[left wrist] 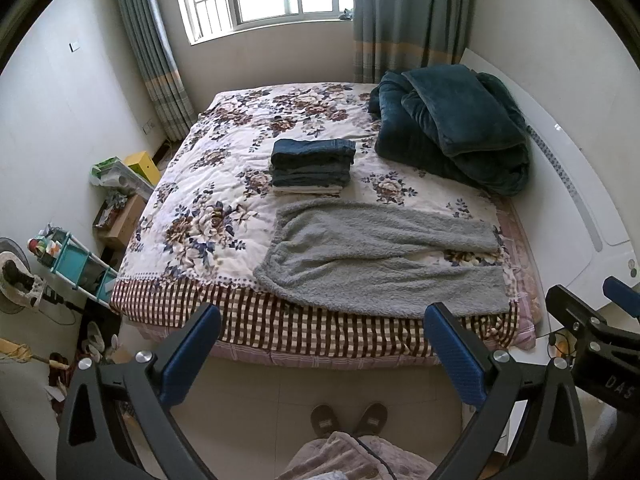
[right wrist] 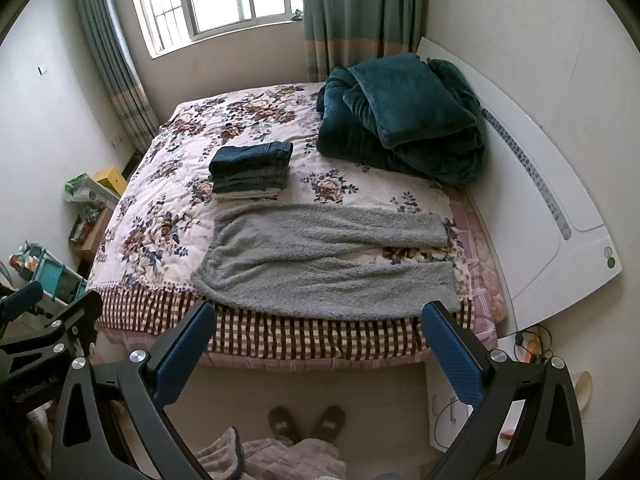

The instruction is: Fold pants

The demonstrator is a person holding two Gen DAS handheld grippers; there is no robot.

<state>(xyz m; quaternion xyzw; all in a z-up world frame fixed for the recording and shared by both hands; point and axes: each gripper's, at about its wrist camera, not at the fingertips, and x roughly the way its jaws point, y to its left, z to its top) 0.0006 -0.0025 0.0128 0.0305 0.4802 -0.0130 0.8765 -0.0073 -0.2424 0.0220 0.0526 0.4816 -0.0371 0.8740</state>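
Note:
Grey fleece pants [left wrist: 376,256] lie spread flat on the near part of the bed, waist to the left, both legs running right with a gap between them; they also show in the right wrist view [right wrist: 320,256]. My left gripper [left wrist: 322,336] is open and empty, held high above the floor in front of the bed's near edge. My right gripper [right wrist: 320,336] is open and empty at the same height; its body also shows at the right edge of the left wrist view [left wrist: 592,336].
A stack of folded jeans and pants [left wrist: 312,166] sits mid-bed on the floral quilt [left wrist: 208,208]. A dark teal blanket pile [left wrist: 452,128] lies at the far right by the white headboard [left wrist: 580,208]. Clutter and a teal shelf [left wrist: 76,264] stand left. Slippered feet [left wrist: 348,420] stand below.

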